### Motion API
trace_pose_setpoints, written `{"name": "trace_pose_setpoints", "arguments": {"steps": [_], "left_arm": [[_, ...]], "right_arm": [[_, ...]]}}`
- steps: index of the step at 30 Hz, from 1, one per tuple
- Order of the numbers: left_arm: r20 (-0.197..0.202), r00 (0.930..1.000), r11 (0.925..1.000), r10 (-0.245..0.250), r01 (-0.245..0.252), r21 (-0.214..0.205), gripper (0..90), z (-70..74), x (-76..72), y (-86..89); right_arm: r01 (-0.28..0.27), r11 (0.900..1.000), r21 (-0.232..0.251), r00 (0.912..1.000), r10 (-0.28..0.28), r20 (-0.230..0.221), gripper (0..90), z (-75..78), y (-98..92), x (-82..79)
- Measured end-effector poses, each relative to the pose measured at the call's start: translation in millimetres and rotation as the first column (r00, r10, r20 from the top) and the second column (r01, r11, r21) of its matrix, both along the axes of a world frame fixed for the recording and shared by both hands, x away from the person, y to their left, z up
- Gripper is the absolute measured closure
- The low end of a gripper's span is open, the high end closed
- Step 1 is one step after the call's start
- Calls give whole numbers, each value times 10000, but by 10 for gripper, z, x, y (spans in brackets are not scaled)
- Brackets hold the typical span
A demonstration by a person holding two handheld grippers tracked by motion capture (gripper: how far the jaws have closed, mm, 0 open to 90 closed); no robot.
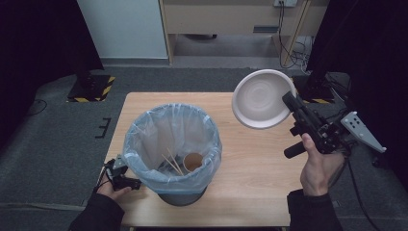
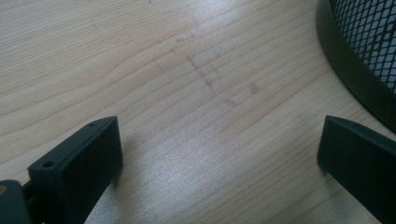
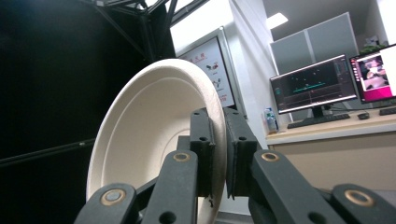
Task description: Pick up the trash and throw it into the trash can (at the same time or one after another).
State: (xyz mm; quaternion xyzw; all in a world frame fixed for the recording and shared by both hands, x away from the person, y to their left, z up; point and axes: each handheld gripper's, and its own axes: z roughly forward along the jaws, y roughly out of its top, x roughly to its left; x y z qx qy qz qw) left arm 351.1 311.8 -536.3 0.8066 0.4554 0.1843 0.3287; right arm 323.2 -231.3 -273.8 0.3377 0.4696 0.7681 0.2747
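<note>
A white paper plate (image 1: 260, 98) hangs tilted in the air over the table's right half, its hollow side facing the camera. My right gripper (image 1: 290, 100) is shut on its rim; in the right gripper view the two jaws pinch the plate (image 3: 149, 140) edge at the gripper (image 3: 219, 154) tips. A mesh bin with a pale blue bag (image 1: 172, 144) stands at the table's front left, with a paper cup (image 1: 192, 161) and wooden sticks (image 1: 172, 164) inside. My left gripper (image 1: 126, 177) rests low beside the bin's left base, and its own view shows the gripper (image 2: 219, 154) open over bare wood.
The wooden table (image 1: 255, 163) has bare room to the right of the bin and at the back. The bin's dark base (image 2: 350, 70) curves close to my left gripper's right jaw. Beyond the table lie grey floor, dark curtains and a desk with cables.
</note>
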Motion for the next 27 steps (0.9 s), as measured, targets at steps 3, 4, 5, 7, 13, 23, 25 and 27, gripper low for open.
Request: {"name": "trace_pose_setpoints", "arguments": {"steps": [3, 4, 5, 7, 13, 23, 25, 27], "left_arm": [[0, 10000, 10000, -3, 3, 1, 0, 0, 0, 0], [0, 10000, 10000, -2, 2, -1, 0, 0, 0, 0], [1, 10000, 10000, -2, 2, -1, 0, 0, 0, 0], [0, 10000, 10000, -3, 3, 1, 0, 0, 0, 0], [-1, 10000, 10000, -2, 2, -1, 0, 0, 0, 0], [-1, 10000, 10000, -5, 5, -1, 0, 0, 0, 0], [0, 10000, 10000, -11, 11, 0, 0, 0, 1, 1], [-1, 10000, 10000, -11, 11, 0, 0, 0, 1, 1]], "right_arm": [[-114, 9999, -80, 9999, 115, 38, 840, 23, 61, 9], [-137, 9999, -88, 9999, 138, 64, 840, 29, 83, 12], [-196, 9998, -83, 9998, 196, 72, 840, 36, 107, 15], [-298, 9995, -133, 9995, 299, 76, 840, 49, 150, 18], [-603, 9975, -363, 9981, 607, 106, 840, 98, 296, 37], [-1133, 9921, -534, 9935, 1137, 41, 840, 127, 544, 80], [-1208, 9907, -629, 9927, 1210, -5, 840, 117, 595, 95], [-1290, 9891, -713, 9916, 1292, -15, 840, 117, 640, 102]]}}
